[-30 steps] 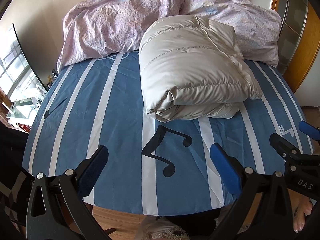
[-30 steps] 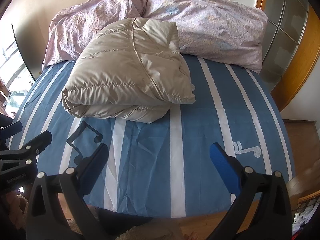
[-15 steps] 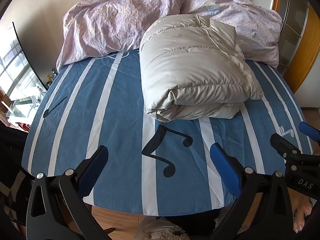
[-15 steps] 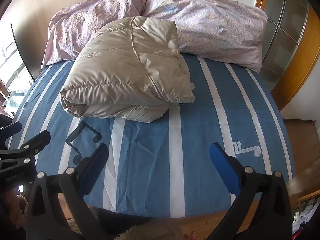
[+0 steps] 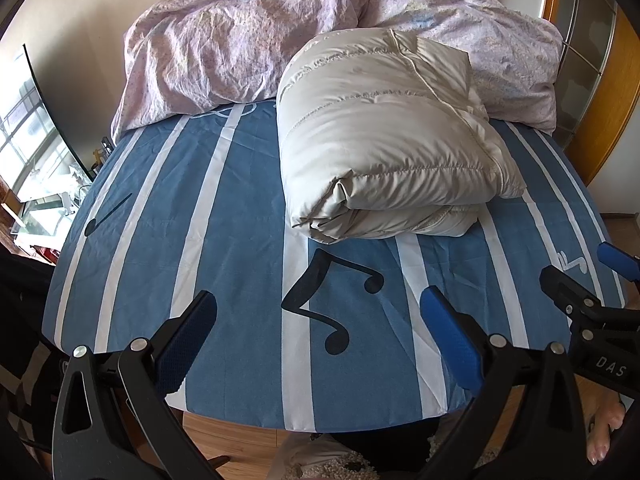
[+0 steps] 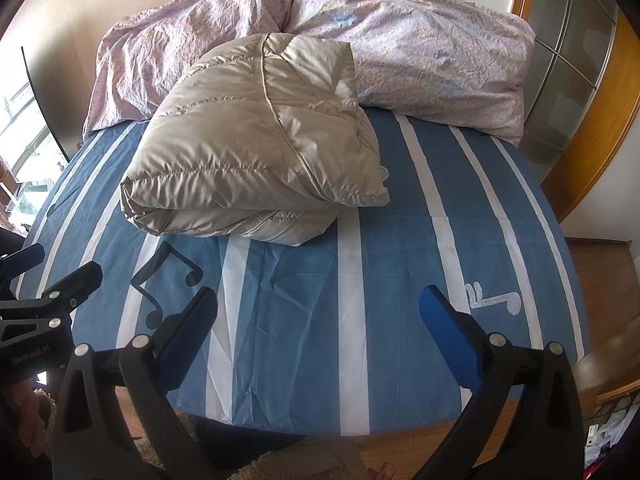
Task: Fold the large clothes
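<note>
A beige puffer jacket (image 5: 384, 148) lies folded in a thick bundle on the blue striped bed sheet (image 5: 224, 240). It also shows in the right wrist view (image 6: 256, 152), left of centre. My left gripper (image 5: 318, 320) is open and empty, held over the near edge of the bed, well short of the jacket. My right gripper (image 6: 318, 320) is open and empty too, over the near edge to the right of the jacket. Each gripper shows at the side of the other's view.
A crumpled pink duvet (image 5: 248, 40) fills the head of the bed behind the jacket. A wooden-framed glass door (image 6: 580, 80) stands at the right. A window (image 5: 32, 152) is at the left. Wood floor (image 6: 600, 280) lies below the bed edge.
Both grippers have shifted very slightly, so the jacket sits a little differently in each view. The jacket itself has not moved and both grippers stay open.
</note>
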The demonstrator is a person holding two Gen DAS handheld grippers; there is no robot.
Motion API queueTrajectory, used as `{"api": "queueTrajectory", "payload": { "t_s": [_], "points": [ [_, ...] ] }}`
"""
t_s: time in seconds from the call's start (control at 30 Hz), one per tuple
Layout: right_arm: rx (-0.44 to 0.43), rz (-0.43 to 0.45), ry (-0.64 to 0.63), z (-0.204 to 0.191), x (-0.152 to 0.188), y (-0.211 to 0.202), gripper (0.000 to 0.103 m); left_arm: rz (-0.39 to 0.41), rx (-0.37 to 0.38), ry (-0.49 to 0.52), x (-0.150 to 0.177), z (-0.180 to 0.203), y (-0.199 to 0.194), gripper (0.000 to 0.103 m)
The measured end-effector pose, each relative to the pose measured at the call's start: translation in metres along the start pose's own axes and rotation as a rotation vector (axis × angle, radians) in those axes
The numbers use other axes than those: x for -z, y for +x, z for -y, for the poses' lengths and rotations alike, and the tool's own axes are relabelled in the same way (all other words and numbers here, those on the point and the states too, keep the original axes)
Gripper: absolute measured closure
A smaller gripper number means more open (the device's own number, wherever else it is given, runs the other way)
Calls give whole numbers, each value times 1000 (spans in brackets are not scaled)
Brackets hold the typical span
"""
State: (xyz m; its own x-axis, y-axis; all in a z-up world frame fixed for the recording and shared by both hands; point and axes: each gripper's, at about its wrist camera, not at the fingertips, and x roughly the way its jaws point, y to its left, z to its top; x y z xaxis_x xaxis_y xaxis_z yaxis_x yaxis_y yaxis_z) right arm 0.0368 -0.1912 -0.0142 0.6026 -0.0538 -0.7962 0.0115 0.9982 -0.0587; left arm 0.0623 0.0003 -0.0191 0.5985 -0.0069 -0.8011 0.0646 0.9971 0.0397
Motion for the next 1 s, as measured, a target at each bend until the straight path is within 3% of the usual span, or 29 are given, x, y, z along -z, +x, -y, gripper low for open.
{"api": "queueTrajectory", "payload": {
  "t_s": [1.0],
  "points": [
    [-9, -6, -9, 3, 0, 1, 2, -14, 28, 9, -1, 4, 3, 1]
  ]
}}
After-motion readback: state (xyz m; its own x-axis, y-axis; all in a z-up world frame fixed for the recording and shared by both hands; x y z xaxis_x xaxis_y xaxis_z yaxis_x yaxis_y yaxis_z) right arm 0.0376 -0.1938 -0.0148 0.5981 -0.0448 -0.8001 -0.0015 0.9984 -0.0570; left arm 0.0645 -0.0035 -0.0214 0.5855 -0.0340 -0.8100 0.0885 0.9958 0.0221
